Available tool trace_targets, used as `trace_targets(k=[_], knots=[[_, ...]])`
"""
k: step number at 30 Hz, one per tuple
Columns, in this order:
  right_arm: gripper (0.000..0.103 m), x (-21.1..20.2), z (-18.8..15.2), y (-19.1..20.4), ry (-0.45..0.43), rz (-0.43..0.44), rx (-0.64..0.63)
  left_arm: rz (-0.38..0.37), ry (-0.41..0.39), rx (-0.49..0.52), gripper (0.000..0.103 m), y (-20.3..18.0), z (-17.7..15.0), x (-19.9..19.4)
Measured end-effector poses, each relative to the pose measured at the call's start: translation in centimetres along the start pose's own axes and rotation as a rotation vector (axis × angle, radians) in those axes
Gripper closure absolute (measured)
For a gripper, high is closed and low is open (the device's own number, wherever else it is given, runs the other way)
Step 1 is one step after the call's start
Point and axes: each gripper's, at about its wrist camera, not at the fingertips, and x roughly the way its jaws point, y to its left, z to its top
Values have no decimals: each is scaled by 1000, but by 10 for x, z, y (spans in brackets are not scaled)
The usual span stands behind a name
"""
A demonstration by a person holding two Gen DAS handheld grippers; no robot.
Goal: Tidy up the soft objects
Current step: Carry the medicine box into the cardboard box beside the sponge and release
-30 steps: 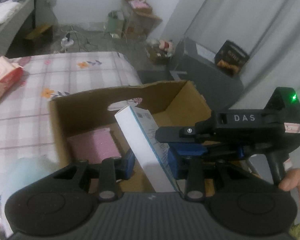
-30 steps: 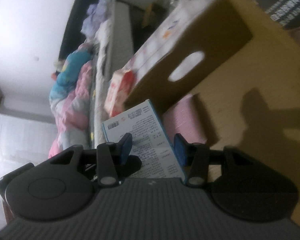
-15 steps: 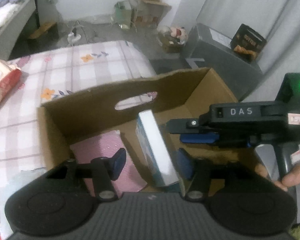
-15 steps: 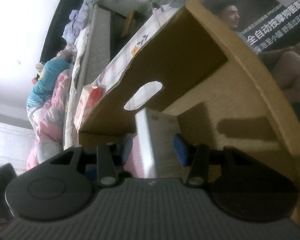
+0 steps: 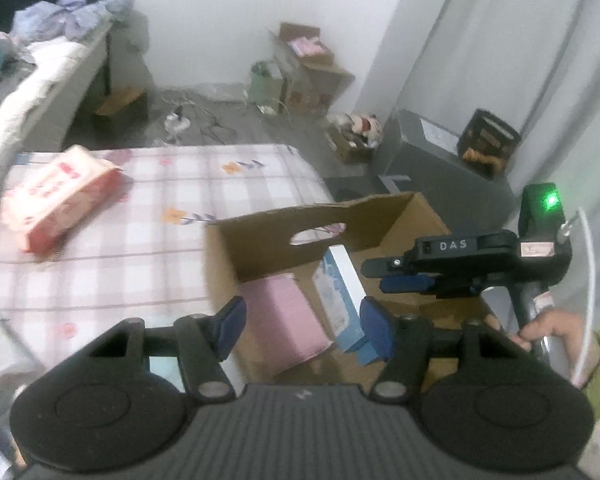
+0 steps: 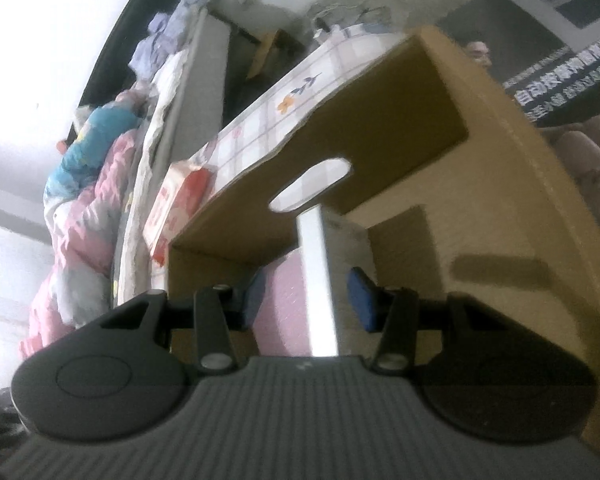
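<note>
An open cardboard carton [image 5: 260, 240] stands on the plaid bed. Inside it lie a flat pink pack [image 5: 284, 320] and a white-and-blue box [image 5: 340, 292] that leans on its edge beside the pack. My left gripper [image 5: 300, 320] hovers above the carton's near side, its jaws opening, with nothing pressed between them. My right gripper [image 5: 380, 276] reaches in from the right, close to the box's top edge. In the right wrist view the white box [image 6: 318, 272] stands between the right gripper's [image 6: 308, 300] fingers with a gap on its left; the pink pack [image 6: 284, 312] lies behind.
A red-and-pink tissue pack [image 5: 56, 204] lies on the plaid sheet [image 5: 160, 240] to the left. A pale blue soft item [image 5: 164, 368] peeks out under my left gripper. A hand [image 5: 548, 326] holds the right gripper's handle. Boxes and clutter stand on the floor beyond the bed.
My left gripper let go of the white-and-blue box, opened and drew back and up. The box now leans inside the carton. The right gripper rolled a little, box still between its fingers.
</note>
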Motion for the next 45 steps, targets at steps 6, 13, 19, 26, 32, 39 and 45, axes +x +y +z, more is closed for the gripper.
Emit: trace_targets(k=[6,13,19,26,32,39,45], knots=[[54,13,-17,38,25,-78,-153,36,-58,-64,36,36,-28,-47],[96,31,-28,60,7,-198,-292,77,-81,-132,36,72,-52,-72],[100,23,-18,45,-9,-74,-172,73,-75,-161,36,90,-63,-76],[52,30,-30,63,6,-183,-255,54,-85,-166,36,95,-69,-76],[48,52,-41,79,12,-319,-395,40,-81,-185,36,102,-83,-79],[48,78,-43,63,40,-424,-401,61,-74,-213,36,120,-96,-84],[48,83,-32,60,4,-454,-398,75,-74,-232,35,133,-101,-86]])
